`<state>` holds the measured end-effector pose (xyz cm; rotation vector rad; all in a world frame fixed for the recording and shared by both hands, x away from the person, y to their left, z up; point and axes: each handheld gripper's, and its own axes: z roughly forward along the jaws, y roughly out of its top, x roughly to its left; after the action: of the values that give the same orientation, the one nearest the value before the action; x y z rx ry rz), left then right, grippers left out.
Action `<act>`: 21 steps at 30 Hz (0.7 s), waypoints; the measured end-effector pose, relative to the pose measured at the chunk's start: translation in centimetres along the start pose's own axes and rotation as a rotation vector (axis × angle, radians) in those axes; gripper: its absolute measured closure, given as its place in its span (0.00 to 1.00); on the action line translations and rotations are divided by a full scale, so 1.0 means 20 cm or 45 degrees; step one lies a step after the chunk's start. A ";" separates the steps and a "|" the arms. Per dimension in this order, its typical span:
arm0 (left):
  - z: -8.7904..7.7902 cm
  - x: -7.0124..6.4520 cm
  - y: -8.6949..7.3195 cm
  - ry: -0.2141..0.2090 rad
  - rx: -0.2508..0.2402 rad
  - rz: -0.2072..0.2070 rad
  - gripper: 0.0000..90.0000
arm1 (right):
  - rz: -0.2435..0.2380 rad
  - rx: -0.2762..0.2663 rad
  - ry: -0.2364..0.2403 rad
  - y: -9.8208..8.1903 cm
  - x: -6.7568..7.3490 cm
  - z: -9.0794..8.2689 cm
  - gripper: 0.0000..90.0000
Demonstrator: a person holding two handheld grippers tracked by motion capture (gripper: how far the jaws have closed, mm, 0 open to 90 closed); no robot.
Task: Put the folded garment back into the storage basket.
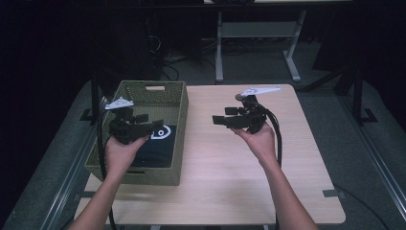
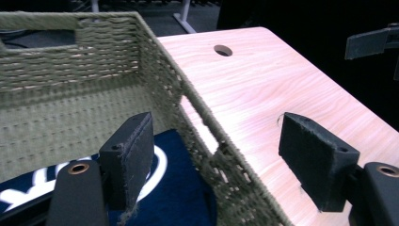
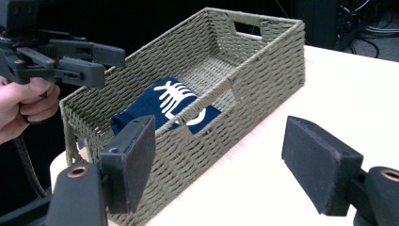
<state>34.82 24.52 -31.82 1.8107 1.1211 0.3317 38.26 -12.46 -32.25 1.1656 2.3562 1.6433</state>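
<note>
Left hand-held gripper (image 1: 154,125) hangs over the woven basket (image 1: 178,125) with its jaws spread and nothing between them. We see the folded navy cloth (image 1: 155,148) with white print lying flat on the basket floor, directly below and slightly forward of this gripper. Right hand-held gripper (image 1: 218,120) is held above the bare bench (image 1: 225,182), just beside the basket's near wall, its jaws likewise apart and empty; from it the cloth lies ahead and to the left, beyond the wall.

We judge the step in hand to be the release: the cloth is placed in the basket and both grippers stand clear of it. The next move, as we read it, calls for drawing both hands back off the basket without catching its rim.

Count, left to right:
- hand-held grippers: two
- baskets: one
- folded cloths: one
- benches: one
</note>
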 end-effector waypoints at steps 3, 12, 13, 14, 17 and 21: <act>0.03 -0.04 0.00 -0.007 0.004 0.012 0.29 | 0.000 -0.007 -0.005 -0.01 -0.01 -0.03 0.29; 0.10 -0.15 0.02 -0.048 0.009 0.043 0.29 | 0.023 -0.033 -0.038 -0.05 -0.08 -0.16 0.29; 0.11 -0.16 0.03 -0.054 0.007 0.046 0.28 | 0.024 -0.034 -0.040 -0.05 -0.09 -0.17 0.29; 0.12 -0.17 0.03 -0.055 0.009 0.052 0.28 | 0.023 -0.037 -0.046 -0.06 -0.09 -0.19 0.29; 0.15 -0.21 0.04 -0.072 0.006 0.061 0.28 | 0.029 -0.042 -0.059 -0.07 -0.11 -0.22 0.29; 0.18 -0.26 0.04 -0.093 0.009 0.074 0.27 | 0.037 -0.047 -0.074 -0.09 -0.13 -0.27 0.29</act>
<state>34.68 18.14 -31.86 1.8496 1.0216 0.2936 36.73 -18.58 -32.25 1.2288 2.2752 1.6312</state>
